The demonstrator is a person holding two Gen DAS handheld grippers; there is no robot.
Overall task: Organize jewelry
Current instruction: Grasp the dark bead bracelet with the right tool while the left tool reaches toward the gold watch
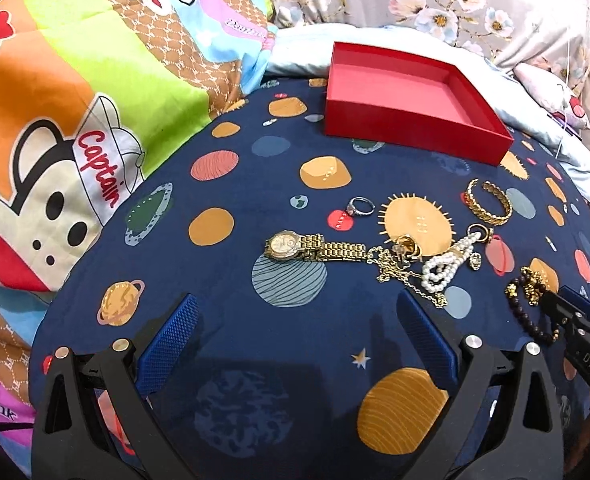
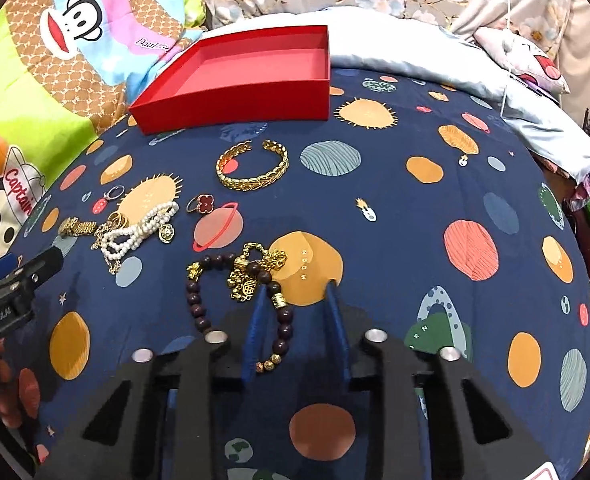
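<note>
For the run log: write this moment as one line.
left tongs open, idle | right tongs straddling dark wooden bead bracelet, not gripping | red cardboard box empty

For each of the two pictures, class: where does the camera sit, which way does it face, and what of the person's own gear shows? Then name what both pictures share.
Left wrist view: sits on the left claw, looking forward and down over the planet-print bedspread at the gold watch; its blue fingers stand wide apart, and the right claw pokes in at right.
Right wrist view: sits on the right claw, facing down at the dark bead bracelet between its narrowed fingers; the left claw shows at left.
Shared: red box, gold bangle, pearl strand.
</note>
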